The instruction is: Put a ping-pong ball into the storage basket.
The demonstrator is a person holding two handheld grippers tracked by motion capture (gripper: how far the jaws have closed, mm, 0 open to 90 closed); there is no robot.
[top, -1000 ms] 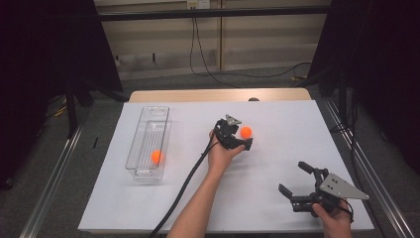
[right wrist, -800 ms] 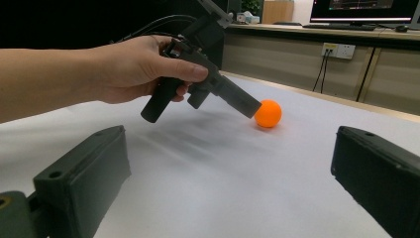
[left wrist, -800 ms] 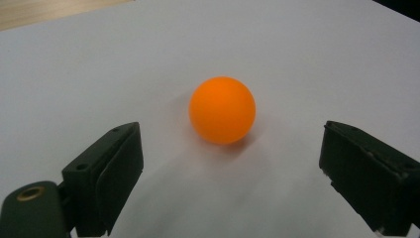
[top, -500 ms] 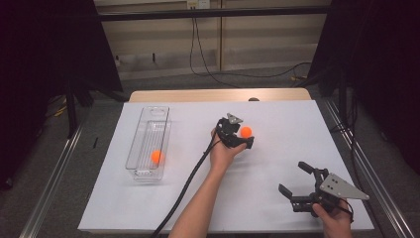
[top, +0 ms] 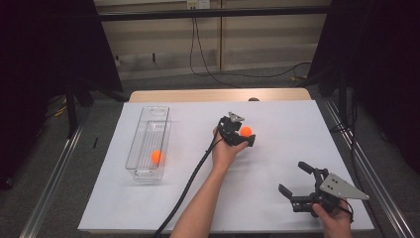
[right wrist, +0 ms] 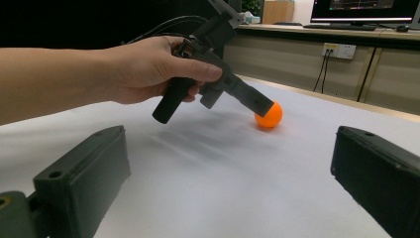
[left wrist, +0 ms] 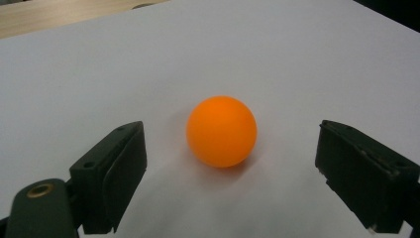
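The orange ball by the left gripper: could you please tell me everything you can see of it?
The orange ball is small, round, smooth and matte, plastic by its look, plain and unmarked. It rests on the white table sheet, casting a soft shadow beneath. It sits between the jaws of the left gripper, which have just been closing, but gaps remain on both sides, so neither pad touches it. In the high view it lies near the middle of the sheet, right of the clear tray.

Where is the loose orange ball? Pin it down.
In the high view the orange ball lies mid-table, between the left claw's open jaws, right of the clear tray.
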